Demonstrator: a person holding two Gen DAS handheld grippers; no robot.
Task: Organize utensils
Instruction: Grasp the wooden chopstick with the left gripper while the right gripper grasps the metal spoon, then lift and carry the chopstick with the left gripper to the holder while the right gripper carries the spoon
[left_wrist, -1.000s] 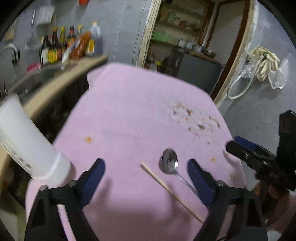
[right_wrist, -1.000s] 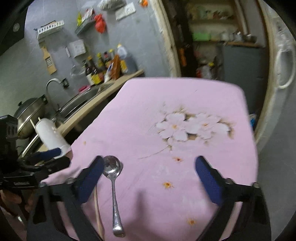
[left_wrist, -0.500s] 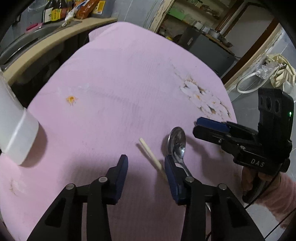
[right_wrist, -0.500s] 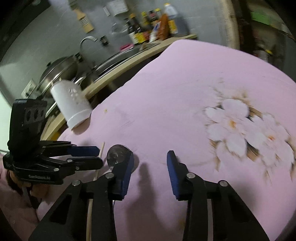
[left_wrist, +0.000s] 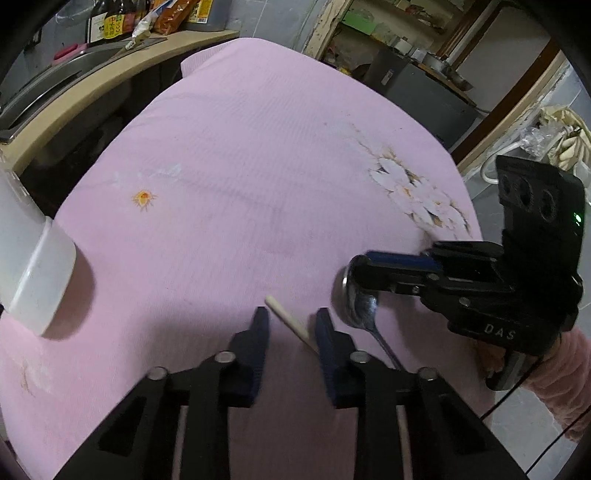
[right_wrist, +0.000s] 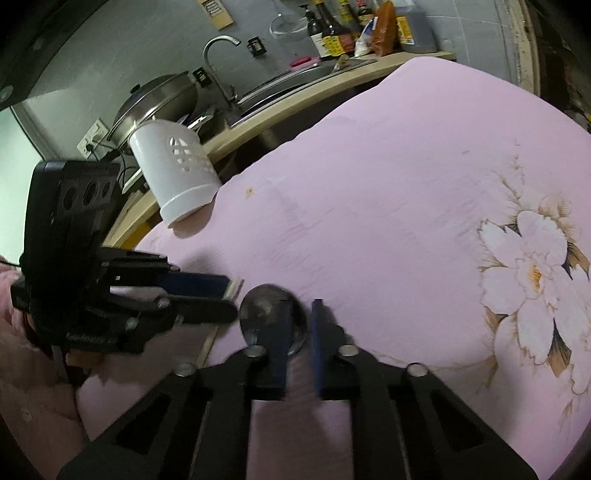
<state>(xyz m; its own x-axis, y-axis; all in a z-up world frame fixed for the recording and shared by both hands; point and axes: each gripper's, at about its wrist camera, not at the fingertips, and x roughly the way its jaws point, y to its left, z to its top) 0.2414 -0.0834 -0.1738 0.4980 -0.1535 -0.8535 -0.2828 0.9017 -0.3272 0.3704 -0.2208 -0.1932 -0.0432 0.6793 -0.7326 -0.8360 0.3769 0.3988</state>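
Blue-padded left gripper (left_wrist: 291, 317) has just been closing, its jaws narrow around the pale wooden chopstick (left_wrist: 281, 311) but not yet pinching. At three o'clock, the right gripper (right_wrist: 299, 306) has just closed almost fully at the steel spoon (left_wrist: 360, 310) bowl; whether it grips is unclear. This looks like the pickup step. Next: lift both toward the white perforated plastic holder (right_wrist: 177, 173) at ten o'clock on the pink cloth (left_wrist: 240, 166).

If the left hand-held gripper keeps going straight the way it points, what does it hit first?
Probably the chopstick lying between its fingers, then the pink tablecloth under it. Depth is hard to judge here.
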